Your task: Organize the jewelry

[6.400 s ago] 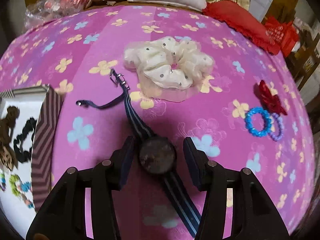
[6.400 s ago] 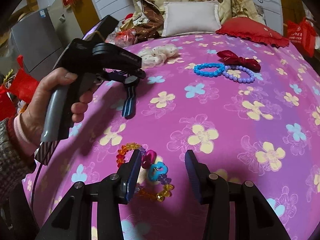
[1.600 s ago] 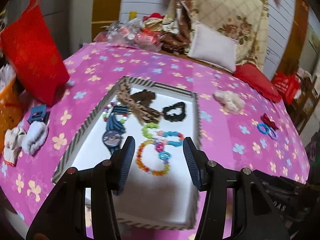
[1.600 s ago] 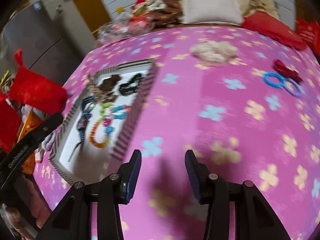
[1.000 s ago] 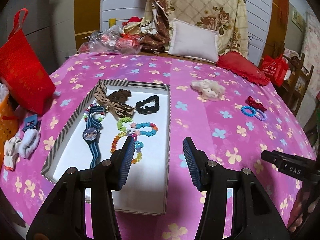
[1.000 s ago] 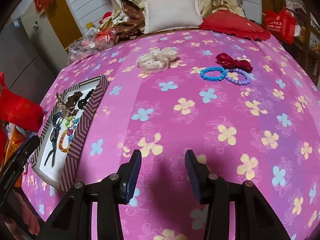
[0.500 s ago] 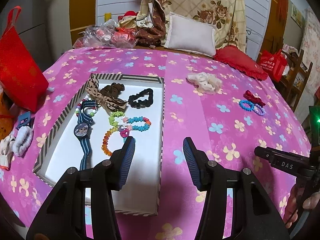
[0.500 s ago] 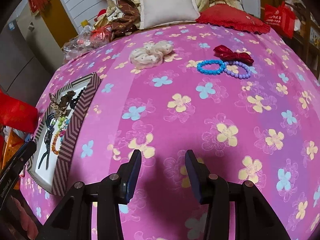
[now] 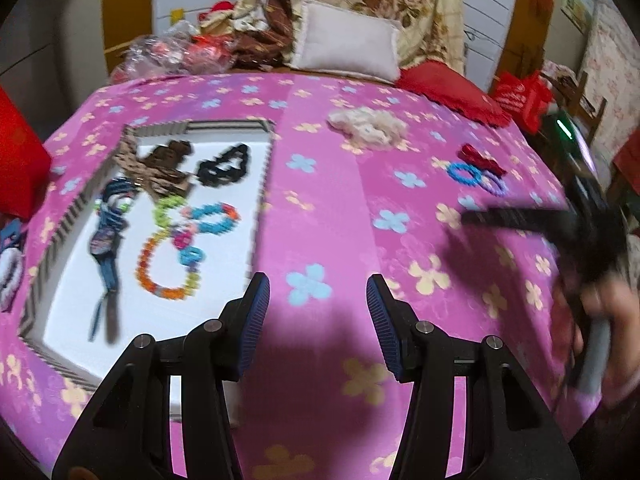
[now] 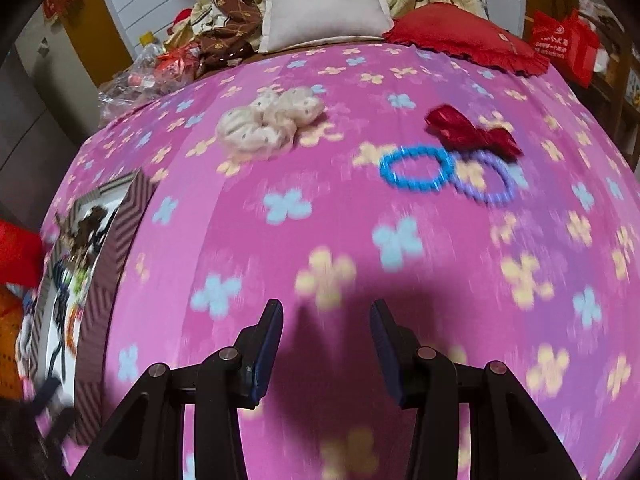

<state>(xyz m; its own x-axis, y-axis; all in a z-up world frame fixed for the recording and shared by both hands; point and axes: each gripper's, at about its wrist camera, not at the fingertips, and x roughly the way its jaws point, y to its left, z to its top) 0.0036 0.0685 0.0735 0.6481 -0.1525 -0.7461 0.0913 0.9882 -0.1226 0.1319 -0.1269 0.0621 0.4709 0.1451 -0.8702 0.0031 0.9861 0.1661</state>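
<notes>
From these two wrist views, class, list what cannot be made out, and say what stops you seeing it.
- Watch face, left wrist view: motion blur hides the dial.
- Tray contents, right wrist view: its near wall and the picture edge hide most pieces.
- Right gripper, left wrist view: smeared, so its jaws are unreadable there.
- Purple bracelet beads, right wrist view: blurred.

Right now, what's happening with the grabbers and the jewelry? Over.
Left gripper and right gripper: jaws open, empty. Watch and bead bracelets in tray. Blue bracelet, purple bracelet, red bow, scrunchie still on cloth. Nothing blocking.
</notes>
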